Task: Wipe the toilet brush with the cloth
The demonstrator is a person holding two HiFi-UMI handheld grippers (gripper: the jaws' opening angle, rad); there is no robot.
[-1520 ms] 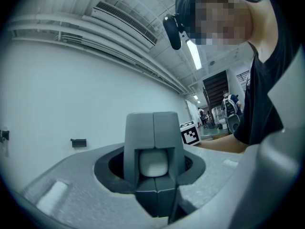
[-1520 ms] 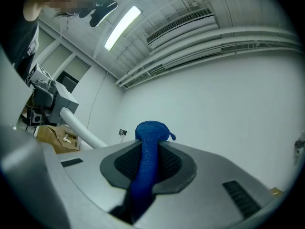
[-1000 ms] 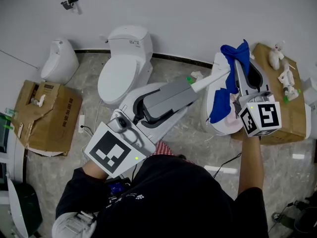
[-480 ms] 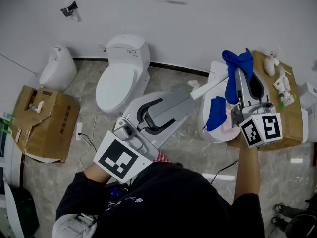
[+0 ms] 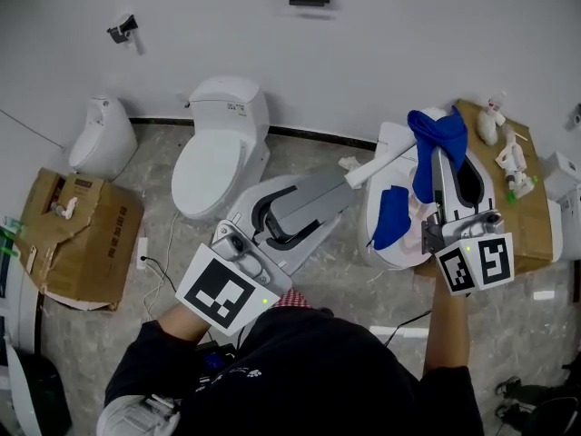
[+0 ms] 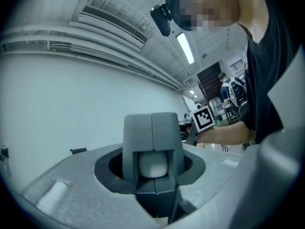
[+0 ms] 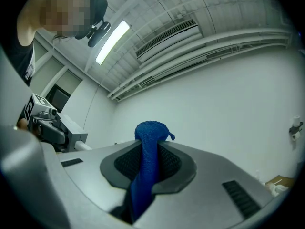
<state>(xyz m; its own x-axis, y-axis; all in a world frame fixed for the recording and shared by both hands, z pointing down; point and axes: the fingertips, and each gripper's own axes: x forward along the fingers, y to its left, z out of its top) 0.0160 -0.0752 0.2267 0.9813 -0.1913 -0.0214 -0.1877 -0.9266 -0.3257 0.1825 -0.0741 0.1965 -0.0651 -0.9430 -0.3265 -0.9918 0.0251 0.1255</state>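
- Our left gripper (image 5: 349,176) reaches level toward the right, jaws clamped on the white handle end of the toilet brush (image 5: 386,160).
- Our right gripper (image 5: 439,163) tilts up, pinching the blue cloth (image 7: 148,142) against the brush's right end; wall beyond, cardboard box (image 5: 536,225) just right.

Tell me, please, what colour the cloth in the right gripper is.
Bright blue; the cloth shows best in the right gripper view.

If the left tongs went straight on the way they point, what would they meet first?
Most likely the blue cloth pinched in the right tongs: the toilet brush handle gripped by the left tongs points at it. Depth is hard to judge.
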